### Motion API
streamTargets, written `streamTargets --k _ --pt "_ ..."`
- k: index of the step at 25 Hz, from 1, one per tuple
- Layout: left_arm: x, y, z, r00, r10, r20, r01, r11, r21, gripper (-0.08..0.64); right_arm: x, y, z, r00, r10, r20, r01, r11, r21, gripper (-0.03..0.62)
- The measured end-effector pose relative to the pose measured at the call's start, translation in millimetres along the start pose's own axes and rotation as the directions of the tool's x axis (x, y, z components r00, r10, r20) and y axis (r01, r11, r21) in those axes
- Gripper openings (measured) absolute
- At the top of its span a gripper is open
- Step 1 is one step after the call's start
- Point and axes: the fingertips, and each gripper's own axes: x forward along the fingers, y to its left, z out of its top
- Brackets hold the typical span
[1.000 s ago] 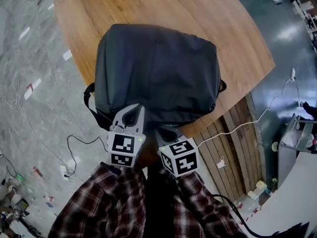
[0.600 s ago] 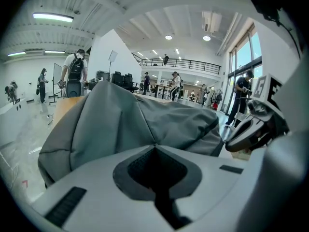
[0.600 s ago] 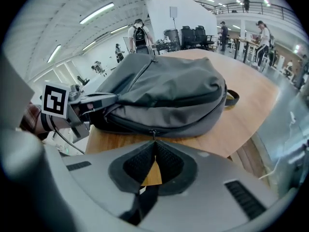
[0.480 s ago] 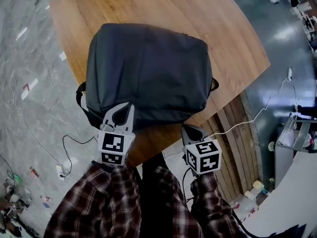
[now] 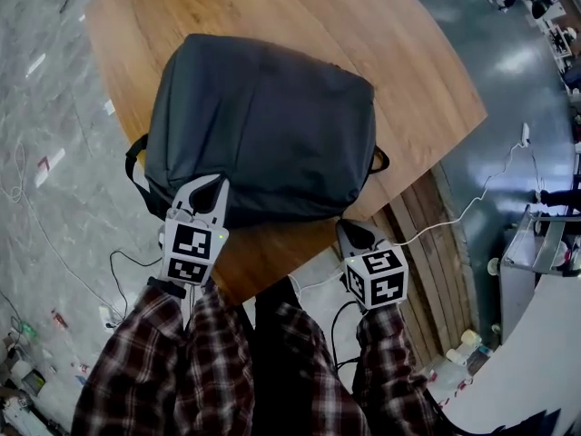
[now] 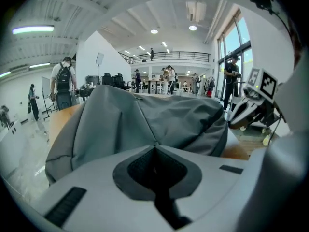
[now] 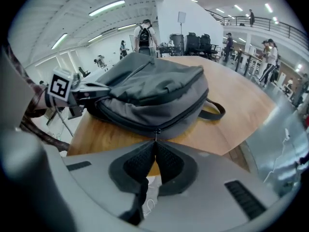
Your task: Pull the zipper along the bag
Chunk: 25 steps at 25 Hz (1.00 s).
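Currently, the pull (image 7: 154, 131) is pinched at the very tips of the closed right gripper (image 7: 154, 141), just off the near edge of the table (image 5: 399, 53). The left gripper (image 6: 155, 146) is likewise closed. A fold of the bag (image 5: 263, 121) appears to be nipped at its tips, near the bag's near left corner, since creases in the fabric converge on that point.

The step in hand is judged to be the draw along the near side of the bag. The zipper (image 7: 117, 119) is seen as a dark line that runs from the pull round the lower edge. The pull is to be drawn in line with that track and not lifted away from it, since the hold is at the tips only and can be lost by a sideways tug. Counter-tension is to be supplied by the left gripper, so that the bag is not dragged over the table edge. At the right corner, where a strap (image 7: 215, 110) lies on the wood, the draw is to be slowed and turned with the curve.

The bag is laid flat on the table, beyond both grippers.
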Motion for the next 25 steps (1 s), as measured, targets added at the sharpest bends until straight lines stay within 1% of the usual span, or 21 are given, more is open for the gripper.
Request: streamTargets --k 1,3,5,6,7,9,11,12,14,16,18,22,25 --pt "4.6 8.5 3.5 1.0 0.009 -0.018 -0.009 1.0 0.016 0.011 0.5 9.0 0.9 1.0 0.015 0.004 -0.015 1.0 -0.009 0.015" --pt "9.6 28.2 17.2 0.997 0.054 -0.048 -0.054 0.999 0.001 0.011 3.0 29.2 5.0 0.998 0.053 0.017 -0.052 0.999 -0.013 0.015" --pt "4.9 39.9 40.7 0.994 0.102 -0.03 -0.104 0.993 -0.056 0.011 7.1 52.6 10.8 0.995 0.098 0.032 -0.098 0.995 -0.01 0.015" --pt "1.4 36.6 53.6 0.995 0.097 -0.006 -0.097 0.991 -0.094 0.011 9.4 64.4 13.8 0.992 0.121 0.037 -0.121 0.993 -0.012 0.015" --pt "-1.0 26.9 65.0 0.997 0.07 0.017 -0.067 0.989 -0.132 0.011 12.1 76.1 17.1 0.989 0.145 0.041 -0.144 0.989 -0.012 0.015" --pt "-1.8 -3.6 77.8 0.999 -0.013 0.045 0.022 0.981 -0.19 0.011 18.4 100.1 24.7 0.98 0.194 0.052 -0.194 0.981 -0.011 0.015" --pt "-0.7 -33.1 75.0 0.995 -0.082 0.052 0.091 0.968 -0.233 0.011 23.3 125.5 32.2 0.97 0.237 0.056 -0.235 0.971 -0.031 0.015" --pt "0.2 -42.6 68.6 0.994 -0.098 0.05 0.108 0.961 -0.253 0.011 25.1 138.0 34.6 0.966 0.253 0.055 -0.251 0.967 -0.045 0.015" --pt "4.4 -47.1 50.3 0.995 -0.092 0.047 0.102 0.954 -0.282 0.011 29.8 157.5 35.0 0.961 0.274 0.039 -0.27 0.96 -0.08 0.015" --pt "12.0 -42.7 33.3 0.995 -0.089 0.055 0.101 0.952 -0.29 0.011 36.3 164.0 29.4 0.961 0.275 0.009 -0.272 0.956 -0.109 0.015" --pt "16.8 -42.7 24.9 0.991 -0.115 0.063 0.128 0.952 -0.279 0.011 40.4 161.7 22.4 0.964 0.265 -0.008 -0.264 0.956 -0.126 0.015" --pt "17.3 -46.4 22.5 0.99 -0.128 0.052 0.136 0.967 -0.215 0.011 39.5 153.2 20.2 0.972 0.233 -0.021 -0.233 0.956 -0.178 0.015" --pt "18.7 -49.0 19.6 0.991 -0.128 0.041 0.134 0.975 -0.18 0.01 36.4 133.6 15.5 0.981 0.193 -0.029 -0.195 0.96 -0.201 0.015"
